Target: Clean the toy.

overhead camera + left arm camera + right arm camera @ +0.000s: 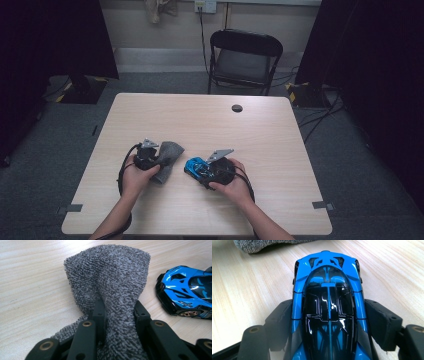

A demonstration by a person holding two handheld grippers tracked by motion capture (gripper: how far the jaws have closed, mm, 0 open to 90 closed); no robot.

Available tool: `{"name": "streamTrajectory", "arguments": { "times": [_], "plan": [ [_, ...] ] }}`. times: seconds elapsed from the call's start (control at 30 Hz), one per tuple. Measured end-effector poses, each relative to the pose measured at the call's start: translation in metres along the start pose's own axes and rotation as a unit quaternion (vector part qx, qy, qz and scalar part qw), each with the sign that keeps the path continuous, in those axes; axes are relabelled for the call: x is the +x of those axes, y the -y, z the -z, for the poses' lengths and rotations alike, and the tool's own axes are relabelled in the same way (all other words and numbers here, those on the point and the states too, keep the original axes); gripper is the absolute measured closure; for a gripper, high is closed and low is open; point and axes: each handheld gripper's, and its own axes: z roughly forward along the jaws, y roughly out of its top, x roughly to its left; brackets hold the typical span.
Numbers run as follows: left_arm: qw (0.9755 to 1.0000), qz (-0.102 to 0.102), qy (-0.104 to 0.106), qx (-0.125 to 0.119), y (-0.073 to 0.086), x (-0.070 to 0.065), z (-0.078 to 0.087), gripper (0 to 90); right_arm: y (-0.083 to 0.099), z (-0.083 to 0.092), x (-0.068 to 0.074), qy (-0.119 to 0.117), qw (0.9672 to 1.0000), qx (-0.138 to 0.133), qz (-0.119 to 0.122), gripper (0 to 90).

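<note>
The left gripper (117, 315) is clamped on the grey cloth (110, 277); the right gripper (328, 322) clamps the blue toy car (328, 290). To wipe well, hold the car firm and sweep the cloth's free end across its nose.

My two black claws, bare forearms behind them

Each of my grippers, left gripper (150, 159) and right gripper (212, 170), carries a grey three-cornered plate, brass-ringed screws and a trailing black cable.

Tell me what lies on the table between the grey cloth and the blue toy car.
Nothing: a bare strip of table separates the grey cloth from the blue toy car. The left gripper view shows it best, and the high view agrees.
</note>
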Motion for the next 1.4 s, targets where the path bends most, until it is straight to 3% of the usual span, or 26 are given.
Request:
{"name": "streamTrajectory", "arguments": {
  "times": [0.47,0.73,0.9,1.07,1.17,1.3,1.4],
  "plan": [
    [1.0,-0.005,0.001,0.002,0.0,-0.001,0.0,69.1,-0.007,0.01,-0.003,-0.011,0.9998,-0.019,-0.002,28.8],
    [1.0,0.0,0.004,0.002,-0.001,0.0,0.001,69.7,-0.01,0.029,-0.017,0.001,0.9995,-0.029,-0.01,27.3],
    [1.0,-0.003,0.008,0.0,-0.003,-0.002,0.003,70.5,-0.001,0.039,-0.028,0.005,0.9995,-0.022,-0.023,26.1],
    [0.9999,-0.007,0.008,0.001,-0.005,-0.002,0.004,70.8,0.012,0.053,-0.042,0.009,0.9983,-0.039,-0.042,23.6],
    [1.0,-0.005,0.009,-0.001,-0.007,-0.001,0.006,70.8,0.022,0.056,-0.047,0.009,0.999,-0.009,-0.043,19.8],
    [0.9999,-0.003,0.01,-0.005,-0.013,-0.001,0.009,71.0,0.036,0.063,-0.052,0.008,0.9984,-0.017,-0.054,17.9],
    [0.9999,-0.008,0.011,-0.006,-0.019,-0.001,0.012,71.0,0.046,0.069,-0.057,0.021,0.9984,-0.023,-0.048,18.2]
  ]
}}
